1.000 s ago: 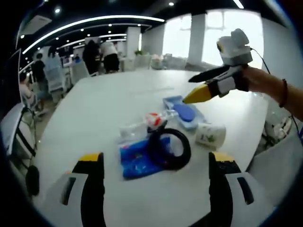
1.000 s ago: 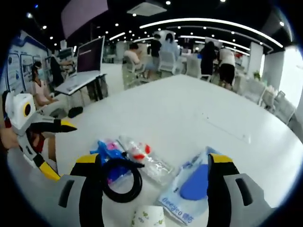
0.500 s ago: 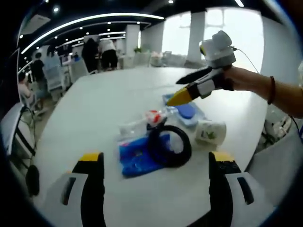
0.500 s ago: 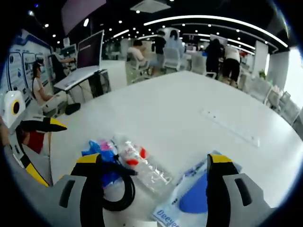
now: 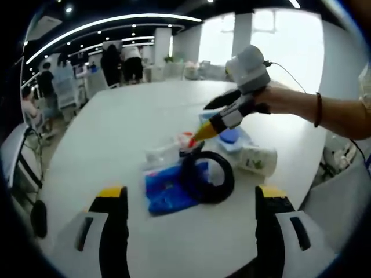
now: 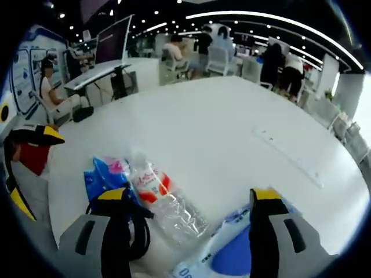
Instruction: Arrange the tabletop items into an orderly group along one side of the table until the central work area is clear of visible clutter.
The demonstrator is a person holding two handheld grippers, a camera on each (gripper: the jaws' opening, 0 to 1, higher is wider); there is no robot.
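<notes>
On the smooth white surface (image 5: pixel 116 133), a crinkled clear plastic bottle (image 6: pixel 168 200) lies between a glossy blue packet (image 5: pixel 165 194) under a black rubber ring (image 5: pixel 207 176) and a paper cup (image 5: pixel 257 160). Both the left tool (image 5: pixel 191 202) and the right tool (image 6: pixel 188 200) gape wide, empty.

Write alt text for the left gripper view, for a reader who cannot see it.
The right gripper, held in a person's hand, reaches open-jawed down to a clear plastic bottle in a cluster on a white table. Beside the bottle lie a black ring on a blue packet, a paper cup and a blue-and-white pouch.
</notes>
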